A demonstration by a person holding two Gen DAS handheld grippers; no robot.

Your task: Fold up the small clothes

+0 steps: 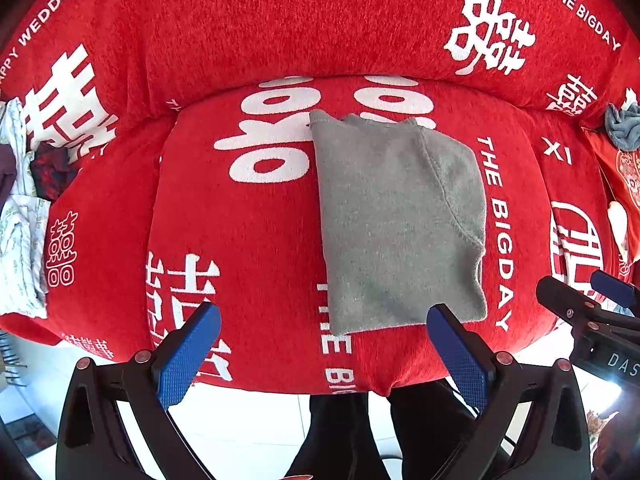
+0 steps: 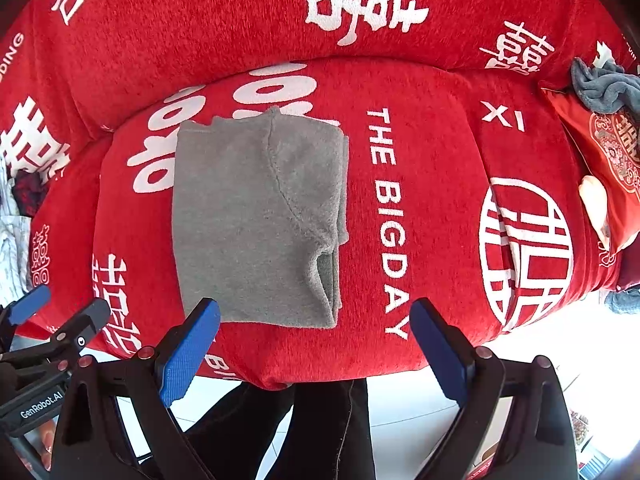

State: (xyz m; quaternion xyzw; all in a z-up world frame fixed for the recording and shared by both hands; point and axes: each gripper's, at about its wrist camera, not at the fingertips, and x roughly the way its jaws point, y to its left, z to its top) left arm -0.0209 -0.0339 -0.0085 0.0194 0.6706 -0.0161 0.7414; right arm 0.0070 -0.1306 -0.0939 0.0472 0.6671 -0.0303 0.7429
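Red sofa cover printed with white double-happiness characters and "THE BIGDAY", draped over seat and backrest. White glossy floor tiles below, brightly lit. Red embroidered cushion at right end.

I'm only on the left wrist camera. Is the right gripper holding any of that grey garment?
Observer: No. The right gripper is open with nothing between its fingers; the grey garment lies folded on the red sofa cover.
Operator: Is the garment's right edge tidy?
Observer: Near its front right corner the stacked layers show and gape slightly.
Operator: Anything further right?
Observer: A dark grey scrap sits past the seat's right end; I cannot tell what it is.
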